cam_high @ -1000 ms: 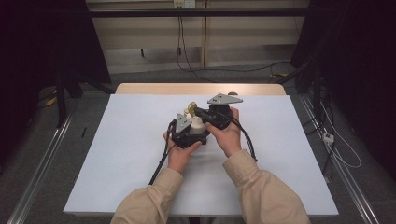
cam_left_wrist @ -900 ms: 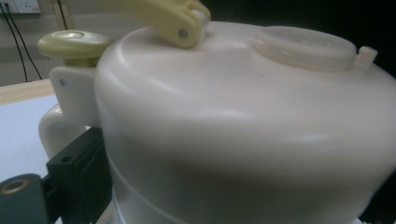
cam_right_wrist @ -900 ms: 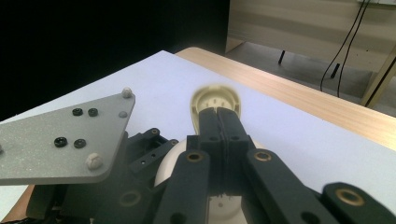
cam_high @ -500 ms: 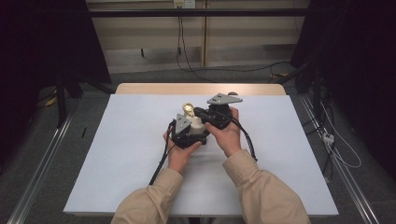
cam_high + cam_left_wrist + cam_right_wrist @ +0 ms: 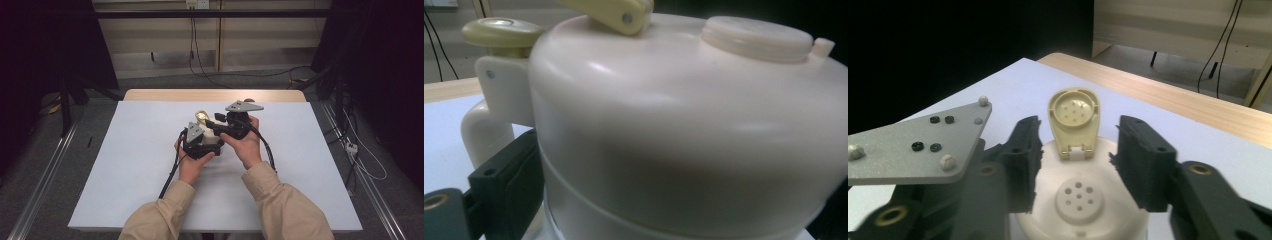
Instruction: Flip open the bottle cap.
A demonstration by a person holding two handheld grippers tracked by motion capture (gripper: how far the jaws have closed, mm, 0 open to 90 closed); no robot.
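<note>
A cream-white plastic container [image 5: 684, 125] sits mid-table with its yellow flip lid [image 5: 1074, 117] standing up, baring a sprinkle top with several holes [image 5: 1079, 199]. My left gripper [image 5: 201, 142] is shut on the container's body, and one black finger [image 5: 506, 185] presses against its side. My right gripper [image 5: 1080, 132] is open, its jaws standing on either side of the raised lid without touching it. In the high view the lid [image 5: 201, 116] shows between the two grippers, with the right gripper [image 5: 231, 125] just right of it.
A white sheet [image 5: 125, 165] covers the table, and a wooden strip [image 5: 210, 95] runs along its far edge. Black cables [image 5: 170, 175] trail from the grippers toward the near side. The left gripper's grey plate [image 5: 913, 142] lies close to the right gripper's left jaw.
The yellow lid has shifted slightly to the left between the grippers. Both hands have stayed almost where they were.
</note>
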